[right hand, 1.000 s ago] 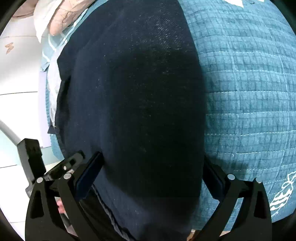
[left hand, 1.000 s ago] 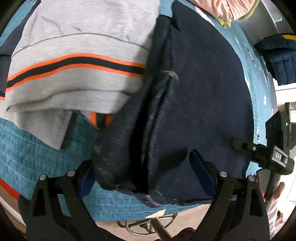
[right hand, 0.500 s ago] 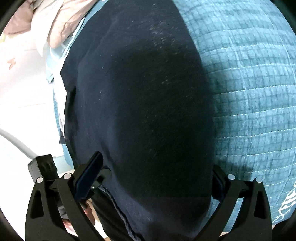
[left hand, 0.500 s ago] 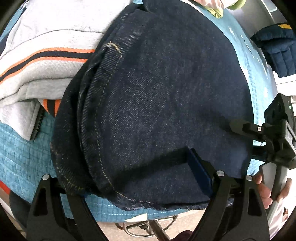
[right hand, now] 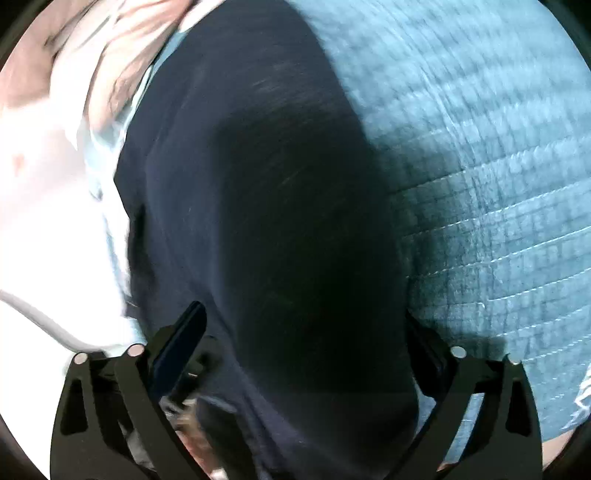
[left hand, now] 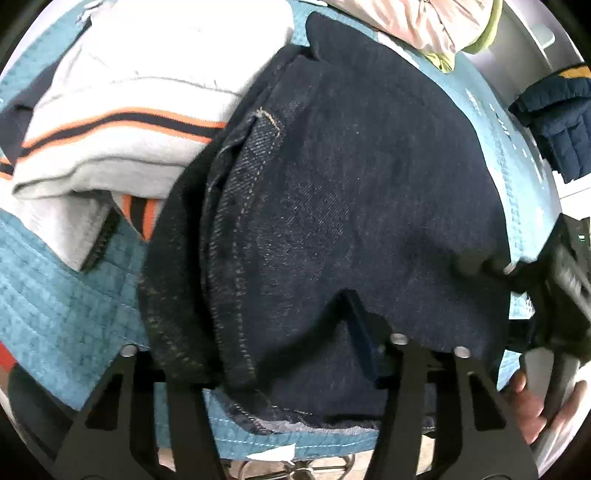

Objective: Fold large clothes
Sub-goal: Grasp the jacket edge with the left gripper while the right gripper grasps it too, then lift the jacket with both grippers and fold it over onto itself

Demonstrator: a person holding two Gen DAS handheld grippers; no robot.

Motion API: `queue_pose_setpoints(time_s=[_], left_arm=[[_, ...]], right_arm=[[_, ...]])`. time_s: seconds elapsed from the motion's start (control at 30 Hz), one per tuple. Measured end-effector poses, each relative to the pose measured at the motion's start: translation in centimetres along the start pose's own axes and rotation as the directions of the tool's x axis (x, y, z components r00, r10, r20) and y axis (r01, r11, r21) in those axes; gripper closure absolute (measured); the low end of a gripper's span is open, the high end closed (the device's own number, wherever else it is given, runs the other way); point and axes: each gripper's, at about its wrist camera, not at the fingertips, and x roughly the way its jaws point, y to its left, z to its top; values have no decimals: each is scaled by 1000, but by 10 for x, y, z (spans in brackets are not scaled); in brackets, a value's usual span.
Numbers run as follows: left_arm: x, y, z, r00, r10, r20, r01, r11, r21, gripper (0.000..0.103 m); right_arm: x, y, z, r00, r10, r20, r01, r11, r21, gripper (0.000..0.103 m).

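Dark blue jeans (left hand: 351, 184) lie folded on a teal quilted bedcover (left hand: 55, 295), their stitched side seam toward the left. My left gripper (left hand: 258, 306) is over their near edge and its jaws are closing with the denim between them. The right finger's pad (left hand: 358, 321) dents the cloth, and the left pad is hidden under it. In the right wrist view the jeans (right hand: 277, 221) look blurred and in shadow. My right gripper (right hand: 303, 314) straddles their near end, wide but closing, pads apart from the cloth. It also shows, blurred, at the left view's right edge as the right gripper (left hand: 561, 277).
A grey sweatshirt (left hand: 122, 140) with orange and black stripes lies folded left of the jeans, touching them. Pink clothing (left hand: 417, 22) is heaped at the far end. A navy padded jacket (left hand: 554, 122) sits off the bed at right. Bare bedcover (right hand: 480, 184) spreads right of the jeans.
The left gripper's jaws have narrowed markedly onto the denim. The jeans' seam has shifted in that view. The right gripper's jaws have drawn in slightly, and its view has gone blurred.
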Motion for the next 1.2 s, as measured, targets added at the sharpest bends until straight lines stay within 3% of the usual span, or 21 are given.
queue_pose_setpoints(time_s=[0.07,0.13,0.23,0.4,0.93,1.2], left_arm=[[-4,-5,-2,999,45,12,-45,998,39,58],[-11,-11,-3,996,77,36,-79,995,55,66],[-26,-19,-4,992,94,81,-101,992,81,75],[-46,-35,-4,982,122,146,-140,983,119,77],[-128,-47,-13,943,141,300,-185,975,121,79],[-175,-61,-12,908,135,398,-206,968,140,79]], right_arm=[[-9,18,-9,995,-88,53,94,987,-130,32],[-17,29,-15,990,-114,83,128,974,-186,42],[-30,30,-18,988,-103,112,124,972,-202,54],[-54,39,-30,982,-63,180,107,964,-244,68],[-108,94,-65,946,24,324,111,913,-392,77],[-144,129,-82,917,78,391,125,875,-467,77]])
